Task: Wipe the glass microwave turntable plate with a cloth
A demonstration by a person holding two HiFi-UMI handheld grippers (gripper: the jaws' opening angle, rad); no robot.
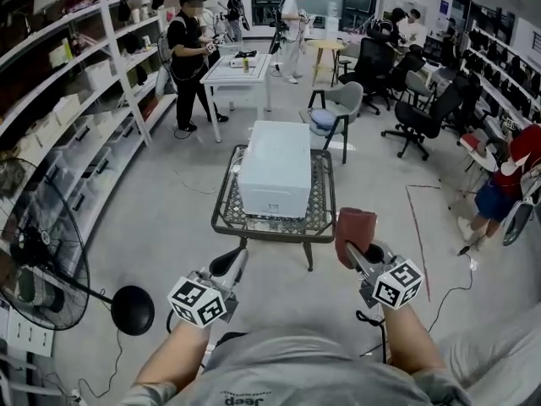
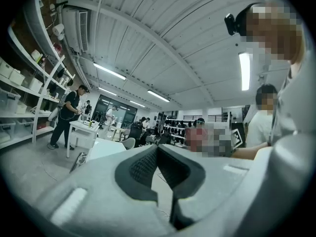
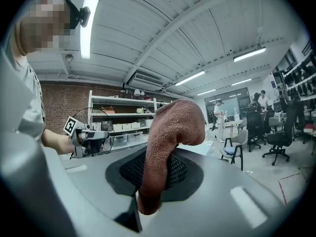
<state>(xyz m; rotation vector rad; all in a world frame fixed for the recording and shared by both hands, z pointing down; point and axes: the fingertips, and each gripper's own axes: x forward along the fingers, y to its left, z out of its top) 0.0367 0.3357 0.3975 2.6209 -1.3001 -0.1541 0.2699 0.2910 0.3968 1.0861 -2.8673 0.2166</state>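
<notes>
A white microwave stands on a small metal mesh table in front of me in the head view. No glass turntable plate shows in any view. My right gripper is held up near the table's front right corner, shut on a red-brown cloth. In the right gripper view the cloth rises from between the shut pads of that gripper and folds over at the top. My left gripper is shut with nothing in it, before the table's front left. Its pads meet.
A standing fan and its round black base are at my left, with long shelves behind. A grey chair and a white table lie beyond the microwave. Several people stand farther back; office chairs fill the right.
</notes>
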